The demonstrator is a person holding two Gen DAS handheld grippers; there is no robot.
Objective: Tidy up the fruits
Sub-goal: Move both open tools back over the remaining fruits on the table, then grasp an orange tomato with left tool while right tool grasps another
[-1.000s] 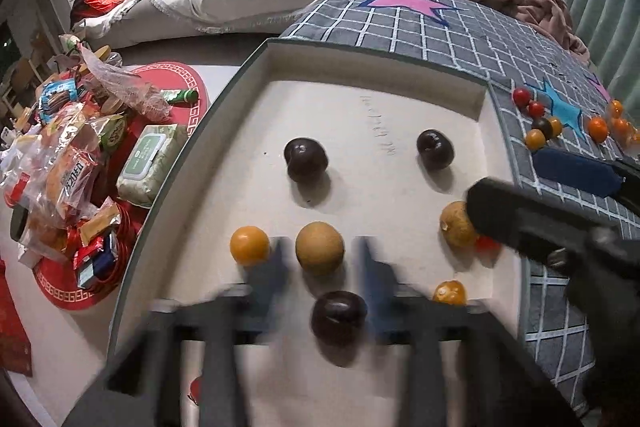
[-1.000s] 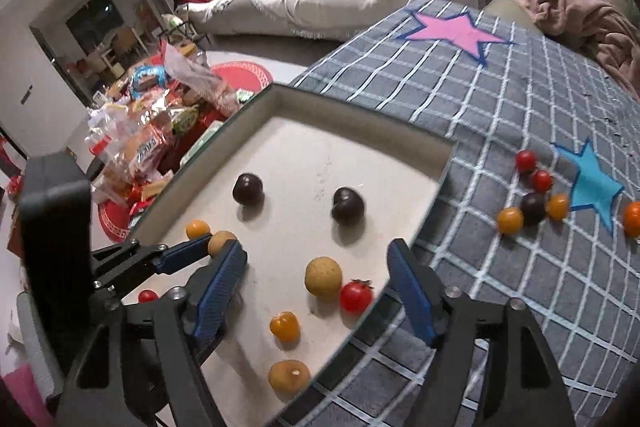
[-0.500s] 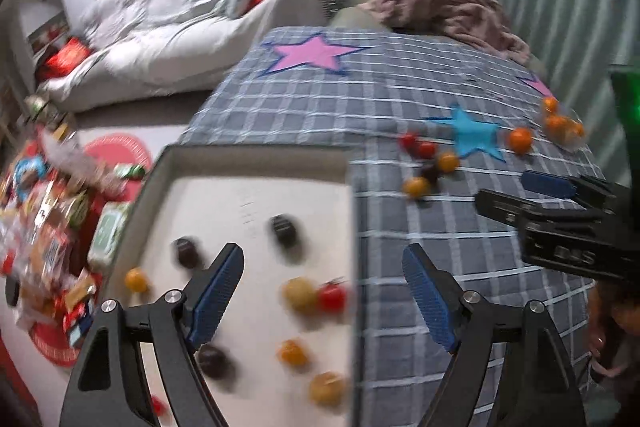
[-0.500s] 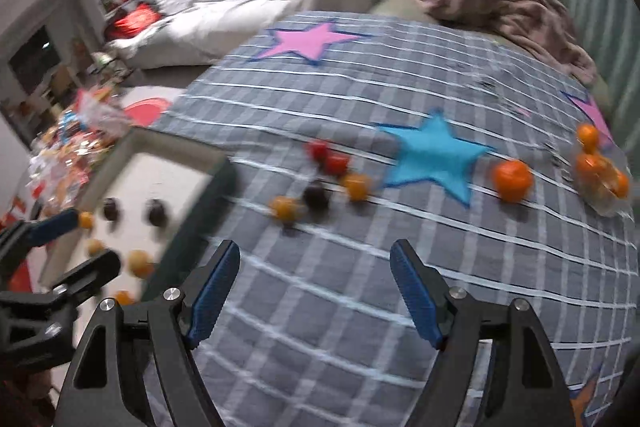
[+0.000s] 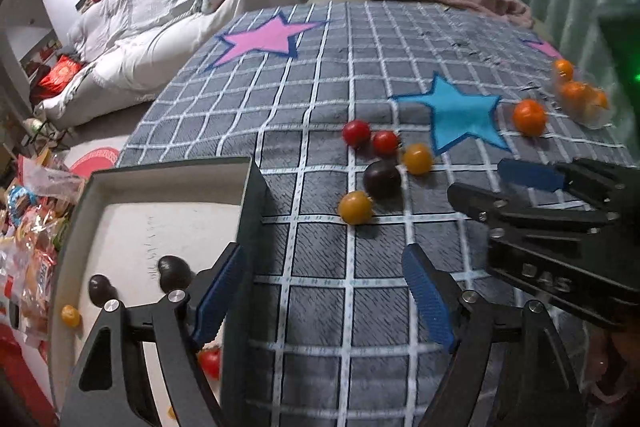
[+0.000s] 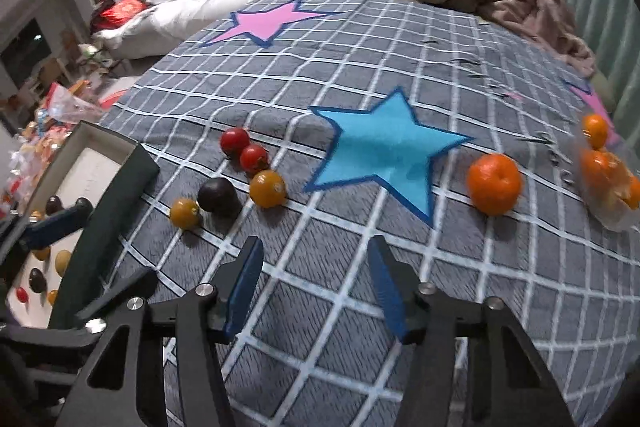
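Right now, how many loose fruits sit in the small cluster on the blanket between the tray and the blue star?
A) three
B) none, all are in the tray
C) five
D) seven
C: the right wrist view shows two red tomatoes, two yellow-orange tomatoes and one dark plum on the blanket beside the tray.
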